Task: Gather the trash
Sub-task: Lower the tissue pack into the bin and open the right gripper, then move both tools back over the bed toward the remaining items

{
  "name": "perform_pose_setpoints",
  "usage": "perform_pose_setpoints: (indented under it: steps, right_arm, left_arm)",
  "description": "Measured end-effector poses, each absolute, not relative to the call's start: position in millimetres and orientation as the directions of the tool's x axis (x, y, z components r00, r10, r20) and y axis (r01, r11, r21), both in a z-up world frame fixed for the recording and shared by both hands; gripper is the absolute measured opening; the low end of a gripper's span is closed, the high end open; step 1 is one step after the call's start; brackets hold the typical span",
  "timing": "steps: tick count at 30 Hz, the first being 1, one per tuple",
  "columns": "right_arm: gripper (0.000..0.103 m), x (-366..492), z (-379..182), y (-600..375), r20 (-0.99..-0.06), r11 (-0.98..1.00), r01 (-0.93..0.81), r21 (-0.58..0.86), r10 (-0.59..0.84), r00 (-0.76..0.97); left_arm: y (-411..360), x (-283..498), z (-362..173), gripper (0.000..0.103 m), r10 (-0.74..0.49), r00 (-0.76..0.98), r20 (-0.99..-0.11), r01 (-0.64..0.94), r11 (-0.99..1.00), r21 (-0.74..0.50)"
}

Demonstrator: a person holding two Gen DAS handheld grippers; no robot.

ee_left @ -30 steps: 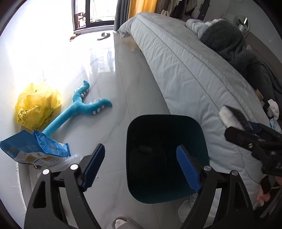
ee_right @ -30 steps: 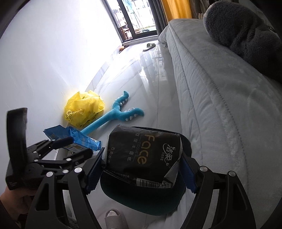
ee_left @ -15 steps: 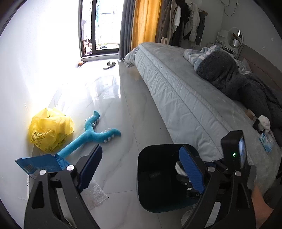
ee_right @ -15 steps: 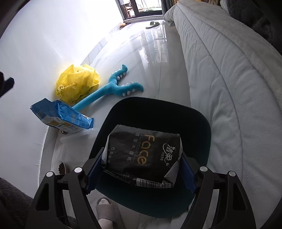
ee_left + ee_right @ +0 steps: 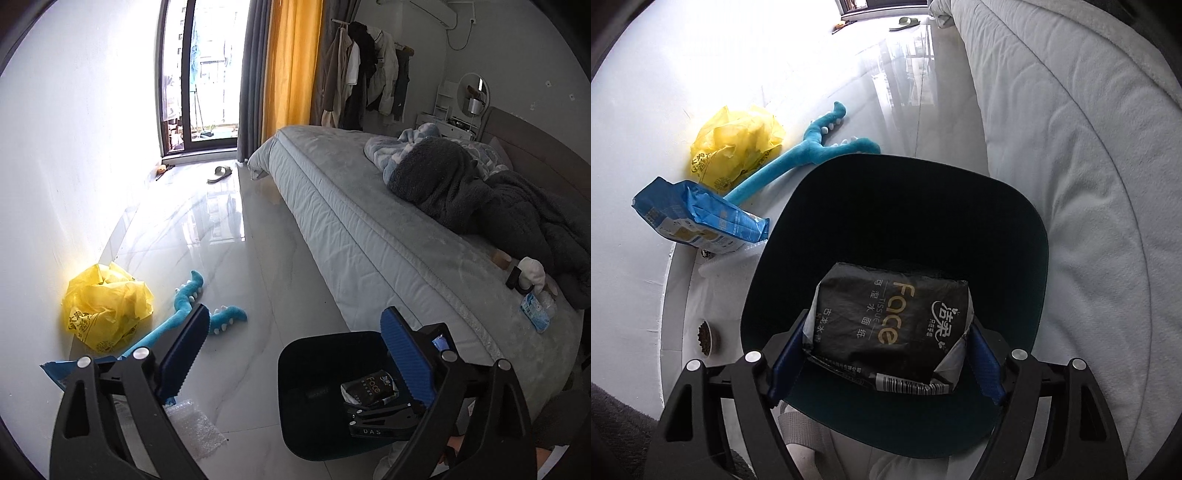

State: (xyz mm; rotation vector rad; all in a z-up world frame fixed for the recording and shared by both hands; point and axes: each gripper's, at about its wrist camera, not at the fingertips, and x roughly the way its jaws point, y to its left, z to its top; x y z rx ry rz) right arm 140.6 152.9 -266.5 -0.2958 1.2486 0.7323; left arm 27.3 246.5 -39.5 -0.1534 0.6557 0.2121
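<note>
A black "Face" tissue pack (image 5: 886, 314) sits between the blue pads of my right gripper (image 5: 890, 325), which is shut on it. Gripper and pack hang inside the mouth of the dark teal bin (image 5: 1038, 229). In the left wrist view the same pack (image 5: 367, 387) shows low in the bin (image 5: 295, 354), right gripper (image 5: 373, 410) around it. My left gripper (image 5: 295, 314) is above and behind the bin, jaws opening, nothing between them. On the floor by the wall lie a yellow plastic bag (image 5: 107, 306), a blue packet (image 5: 698, 218) and bubble wrap (image 5: 195, 428).
A blue plush toy (image 5: 809, 147) lies on the white tile floor beside the yellow bag. The grey bed (image 5: 388, 240) runs along the bin's right side, with a small bottle (image 5: 535, 310) on it. A pet food bowl (image 5: 707, 336) stands near the wall.
My right gripper has come down with the tissue pack into the bin's mouth. The left gripper has risen and tipped up, showing more of the room, and its jaws have spread wider.
</note>
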Motion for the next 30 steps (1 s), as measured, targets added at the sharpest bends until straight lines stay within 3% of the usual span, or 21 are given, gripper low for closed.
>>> perform_pose_setpoints:
  steps: [9,21,30]
  right_arm:
    - [0.087,138,-248,146,-0.917,0.732,-0.657,0.178,0.366,0.159]
    - [0.092,143,-177,116,-0.834,0.735,-0.647,0.2,0.475,0.282]
    - [0.094,154,-137,75,-0.774,0.77,-0.607,0.198,0.503,0.385]
  left_arm:
    - [244,28,-27,0.096,0.149,0.786,-0.6,-0.244,0.967,-0.079]
    - [237,32,-25,0.099,0.142,0.758,-0.637,-0.264,0.959,-0.101]
    - [214,42,-18,0.099,0.194,0.741,-0.643,-0.285,0.958,-0.041]
